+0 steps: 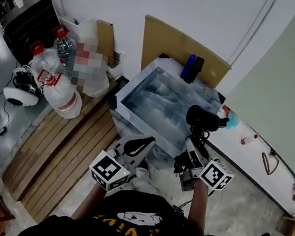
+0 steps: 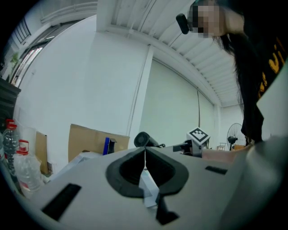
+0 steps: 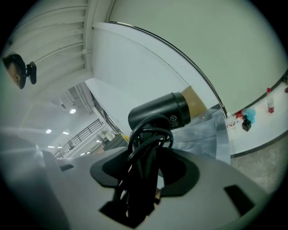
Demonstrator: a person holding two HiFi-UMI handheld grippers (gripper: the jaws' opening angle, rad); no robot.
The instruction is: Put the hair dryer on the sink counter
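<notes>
Hair dryer (image 1: pixel 202 119) gripped by its cord-wrapped handle in the right gripper (image 1: pixel 192 146), over the sink's (image 1: pixel 134 87) right edge. Left gripper (image 1: pixel 141 144) jaws closed, empty. Open counter (image 1: pixel 254 156) lies beyond, beside a small bottle (image 1: pixel 248 140); cardboard (image 1: pixel 167 39) stands behind the sink.

Black shirt (image 1: pixel 135 220) with yellow print; grey left gripper (image 1: pixel 142 142) and right gripper (image 1: pixel 193 145) bear black-and-white marker cubes (image 1: pixel 109 170).

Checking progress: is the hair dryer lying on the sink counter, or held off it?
Held off it: the right gripper clamps the hair dryer by handle and bundled cord, barrel in air.
</notes>
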